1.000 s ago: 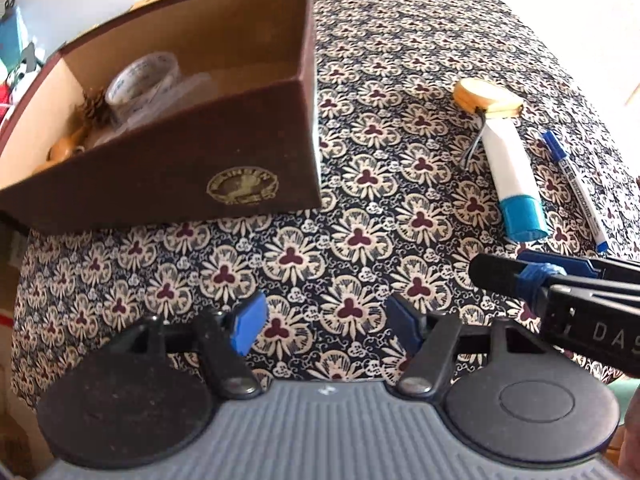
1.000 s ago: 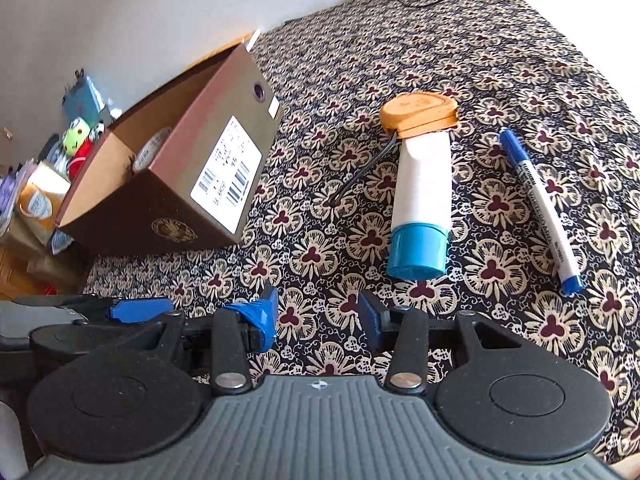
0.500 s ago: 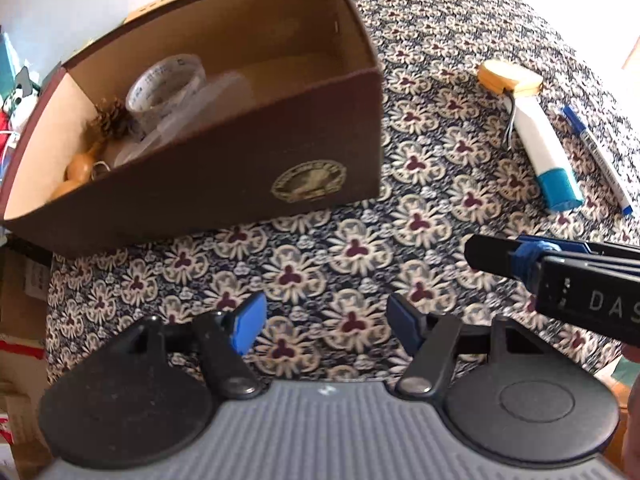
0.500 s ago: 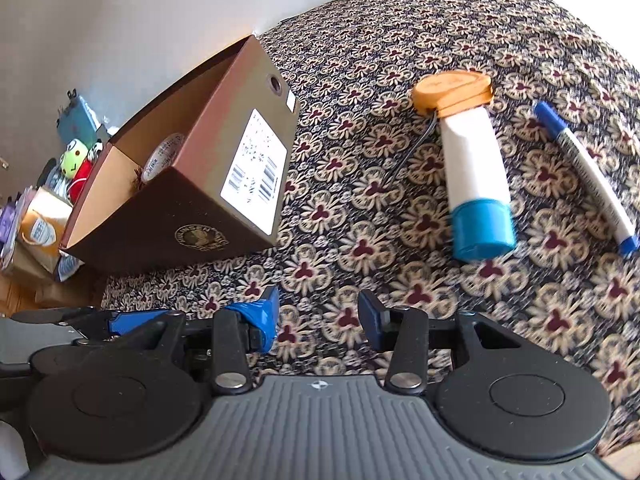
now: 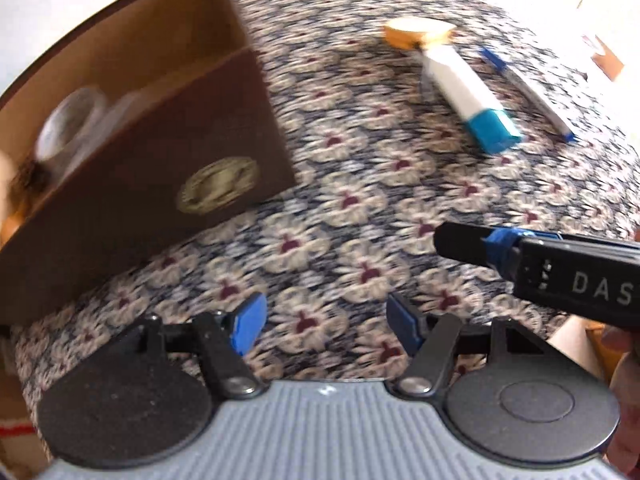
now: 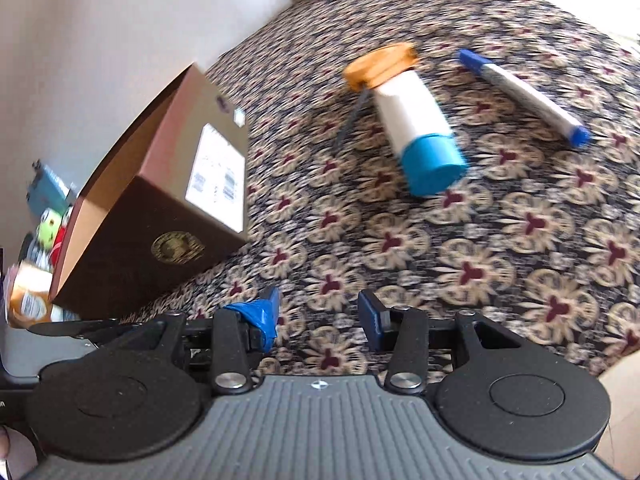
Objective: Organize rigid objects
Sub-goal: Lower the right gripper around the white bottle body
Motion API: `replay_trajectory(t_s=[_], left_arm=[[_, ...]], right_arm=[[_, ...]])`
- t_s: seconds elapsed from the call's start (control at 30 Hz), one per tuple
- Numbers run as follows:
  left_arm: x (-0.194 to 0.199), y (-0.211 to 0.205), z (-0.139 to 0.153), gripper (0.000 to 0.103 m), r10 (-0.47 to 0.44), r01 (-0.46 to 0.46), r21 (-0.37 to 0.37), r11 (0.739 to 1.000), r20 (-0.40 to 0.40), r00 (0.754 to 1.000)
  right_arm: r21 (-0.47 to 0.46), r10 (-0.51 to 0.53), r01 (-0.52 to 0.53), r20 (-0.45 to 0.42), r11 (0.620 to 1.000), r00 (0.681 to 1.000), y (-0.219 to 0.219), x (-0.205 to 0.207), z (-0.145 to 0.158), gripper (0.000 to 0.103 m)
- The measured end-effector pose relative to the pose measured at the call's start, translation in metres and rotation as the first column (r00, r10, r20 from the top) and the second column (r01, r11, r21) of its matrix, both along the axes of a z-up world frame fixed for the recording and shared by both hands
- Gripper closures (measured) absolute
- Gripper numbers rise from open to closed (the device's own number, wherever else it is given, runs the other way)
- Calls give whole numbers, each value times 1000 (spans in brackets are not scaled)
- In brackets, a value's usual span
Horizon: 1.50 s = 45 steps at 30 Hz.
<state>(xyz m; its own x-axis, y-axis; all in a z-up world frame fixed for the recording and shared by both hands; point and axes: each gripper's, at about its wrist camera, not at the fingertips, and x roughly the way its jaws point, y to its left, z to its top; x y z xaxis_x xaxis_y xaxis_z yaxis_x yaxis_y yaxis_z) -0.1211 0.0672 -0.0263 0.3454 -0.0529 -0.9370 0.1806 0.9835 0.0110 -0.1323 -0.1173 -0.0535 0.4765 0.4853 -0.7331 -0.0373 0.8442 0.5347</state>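
Fingers of left gripper [image 5: 323,324] and right gripper [image 6: 318,320] spread apart, nothing between them, hovering over flower-patterned cloth [image 6: 500,248]. Beyond, at ten o'clock from the right gripper, open brown cardboard box [image 6: 160,220] with tape roll [image 5: 68,120] inside; at one o'clock, well apart from the box, white tube with blue cap [image 6: 420,132] lying flat, touching orange disc [image 6: 380,64] at its far end. Farther right, blue-capped marker [image 6: 524,96] just beside the tube.

White blue-capped tube [image 6: 420,128] lying flat
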Motion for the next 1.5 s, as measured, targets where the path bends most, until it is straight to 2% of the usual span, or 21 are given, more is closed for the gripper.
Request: replay_trajectory(t_s=[0.13, 0.37, 0.57, 0.63, 0.77, 0.87, 1.13, 1.33, 1.37, 1.43, 1.47, 1.5], left_arm=[[11, -18, 2, 34, -20, 20, -22, 1000, -1, 1000], [32, -45, 13, 34, 7, -4, -83, 997, 38, 999], [45, -60, 20, 34, 45, -33, -225, 974, 45, 998], [49, -64, 19, 33, 74, -61, -246, 967, 44, 996], [57, -71, 18, 28, 122, -106, -250, 963, 51, 991], [60, -77, 17, 20, 126, -103, -269, 958, 68, 990], [82, -100, 3, 20, 100, -77, -220, 972, 99, 990], [103, -106, -5, 20, 107, -85, -184, 979, 116, 987], [107, -107, -6, 21, 107, -85, -184, 979, 113, 988], [112, -110, -9, 30, 97, -77, -177, 981, 111, 989], [114, -112, -11, 40, 90, -70, -173, 982, 107, 990], [117, -114, -13, 42, 88, -71, -165, 984, 100, 991]], right_arm=[[2, -39, 39, -5, 999, 999, -20, 8, 2, 75], [9, 31, -31, 35, 999, 999, -46, 42, 15, 75], [32, 81, -83, 43, 996, 996, -68, 75, 17, 76], [51, 97, -98, 29, 994, 995, -73, 85, 14, 76], [67, 140, -142, 25, 988, 990, -79, 103, 11, 76], [67, 171, -173, 26, 983, 985, -81, 113, 8, 76], [61, 234, -237, 46, 970, 971, -91, 131, 1, 79], [121, 245, -244, 9, 962, 970, -99, 147, -6, 80], [129, 247, -245, 6, 961, 969, -100, 149, -7, 80], [141, 251, -249, 5, 958, 968, -101, 153, -8, 80], [144, 255, -253, 4, 957, 967, -101, 155, -9, 80], [145, 262, -260, 4, 955, 965, -101, 157, -9, 80]])
